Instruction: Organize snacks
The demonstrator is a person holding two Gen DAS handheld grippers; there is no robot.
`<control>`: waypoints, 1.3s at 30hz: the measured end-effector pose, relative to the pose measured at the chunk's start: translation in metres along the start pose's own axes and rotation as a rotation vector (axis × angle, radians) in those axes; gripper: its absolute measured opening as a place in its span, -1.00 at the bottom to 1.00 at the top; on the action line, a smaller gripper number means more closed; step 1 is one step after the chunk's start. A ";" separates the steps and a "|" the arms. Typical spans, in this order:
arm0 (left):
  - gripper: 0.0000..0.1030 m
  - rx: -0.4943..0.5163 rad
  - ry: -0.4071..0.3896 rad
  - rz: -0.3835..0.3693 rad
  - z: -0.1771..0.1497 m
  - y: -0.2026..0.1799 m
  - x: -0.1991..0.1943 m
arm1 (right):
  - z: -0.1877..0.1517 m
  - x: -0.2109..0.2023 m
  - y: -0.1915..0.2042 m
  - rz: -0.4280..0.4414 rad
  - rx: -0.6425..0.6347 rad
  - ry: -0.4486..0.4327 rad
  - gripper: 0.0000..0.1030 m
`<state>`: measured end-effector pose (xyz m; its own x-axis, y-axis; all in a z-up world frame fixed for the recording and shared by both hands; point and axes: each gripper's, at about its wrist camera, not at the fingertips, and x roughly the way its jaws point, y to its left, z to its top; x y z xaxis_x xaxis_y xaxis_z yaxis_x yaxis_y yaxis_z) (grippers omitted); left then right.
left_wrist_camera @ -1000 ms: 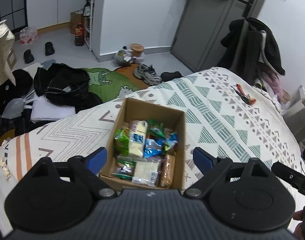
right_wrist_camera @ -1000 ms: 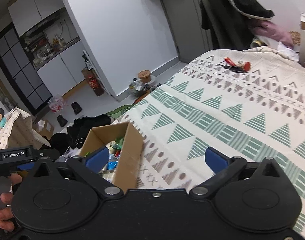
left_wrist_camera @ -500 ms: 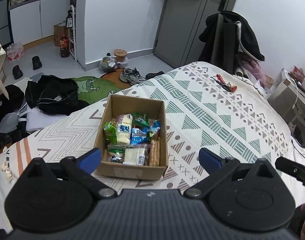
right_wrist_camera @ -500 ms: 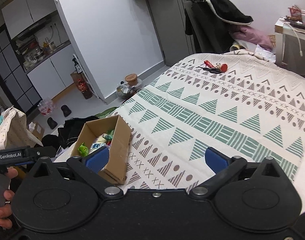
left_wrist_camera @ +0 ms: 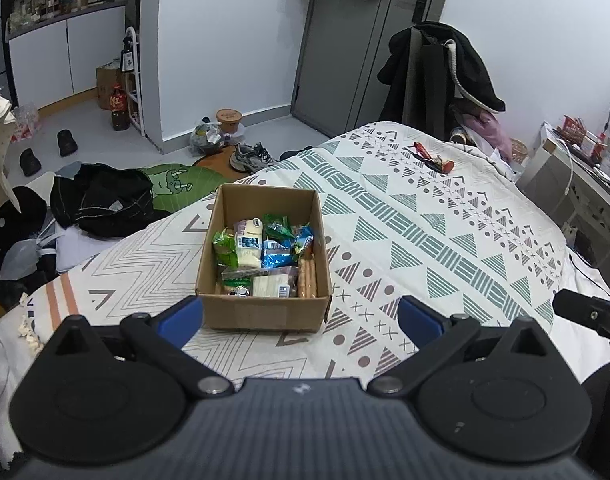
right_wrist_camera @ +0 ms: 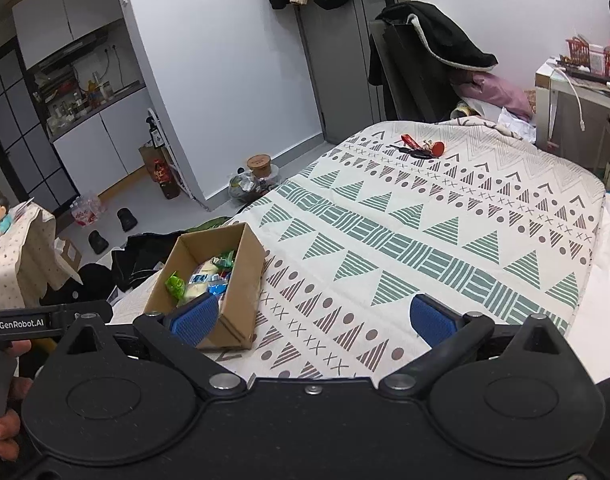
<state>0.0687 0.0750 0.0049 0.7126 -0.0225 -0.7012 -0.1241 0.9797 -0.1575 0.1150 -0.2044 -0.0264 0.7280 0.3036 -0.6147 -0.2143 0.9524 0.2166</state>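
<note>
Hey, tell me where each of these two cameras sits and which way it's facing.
Left wrist: on the left gripper, looking down at the cardboard box of snacks on the bed; jaws open, the other gripper at the right edge.
Right wrist: on the right gripper, aimed across the bed; box at left, a hand bottom left.
Shared: box, bed, door.
</note>
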 end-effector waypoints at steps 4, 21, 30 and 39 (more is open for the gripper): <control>1.00 0.009 -0.018 -0.008 -0.006 0.000 -0.012 | -0.006 -0.008 0.005 -0.006 -0.008 -0.007 1.00; 1.00 0.020 -0.057 0.003 -0.013 0.007 -0.038 | -0.013 -0.026 0.016 0.012 -0.026 -0.032 1.00; 1.00 0.036 -0.056 -0.001 -0.012 0.003 -0.040 | -0.012 -0.027 0.016 0.015 -0.023 -0.029 1.00; 1.00 0.038 -0.055 -0.001 -0.012 0.002 -0.039 | -0.011 -0.026 0.015 0.015 -0.022 -0.029 1.00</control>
<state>0.0326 0.0756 0.0239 0.7496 -0.0136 -0.6618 -0.0979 0.9865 -0.1311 0.0850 -0.1977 -0.0155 0.7430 0.3171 -0.5894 -0.2392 0.9483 0.2087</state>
